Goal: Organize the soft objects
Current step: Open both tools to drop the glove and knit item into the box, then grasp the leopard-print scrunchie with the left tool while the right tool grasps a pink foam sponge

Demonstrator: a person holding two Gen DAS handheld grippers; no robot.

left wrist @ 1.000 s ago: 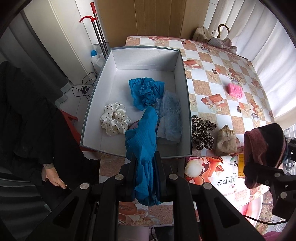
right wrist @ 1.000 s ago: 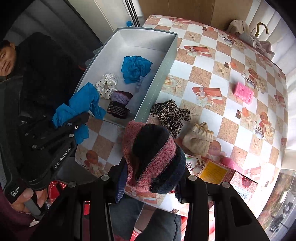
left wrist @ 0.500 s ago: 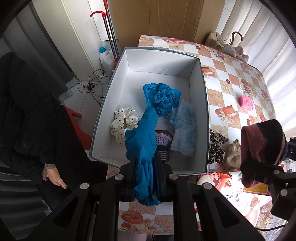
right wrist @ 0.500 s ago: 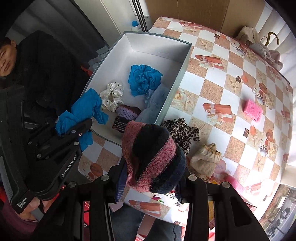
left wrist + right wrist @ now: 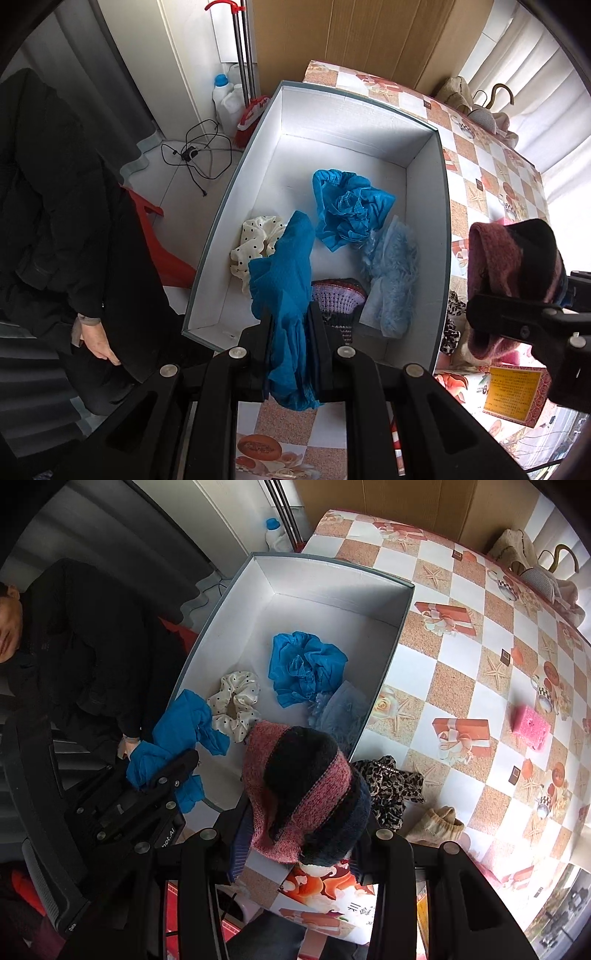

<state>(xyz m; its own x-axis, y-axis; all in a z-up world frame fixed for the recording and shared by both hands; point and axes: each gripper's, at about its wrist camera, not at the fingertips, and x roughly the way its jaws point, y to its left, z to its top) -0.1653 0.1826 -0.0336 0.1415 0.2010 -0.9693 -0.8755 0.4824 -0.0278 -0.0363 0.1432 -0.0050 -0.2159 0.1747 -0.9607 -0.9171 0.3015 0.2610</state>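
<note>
Checkered tabletop [image 5: 454, 686] carries a grey box [image 5: 445, 221]; the left gripper [image 5: 290, 332] clamps a teal cloth [image 5: 284, 273] just short of it, while the right gripper [image 5: 299, 823] pinches a striped knit sock [image 5: 295, 775] beside.

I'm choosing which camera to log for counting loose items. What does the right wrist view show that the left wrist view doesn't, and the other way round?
Only the right wrist view shows the pink sponge on the table, plus the whole leopard scrunchie and beige sock outside the box.

Only the left wrist view shows the striped knit item lying in the box and the cables on the floor.

Both show the left gripper clamped on a blue cloth, the right gripper clamped on a pink-and-black knit, and the polka-dot scrunchie in the box.
</note>
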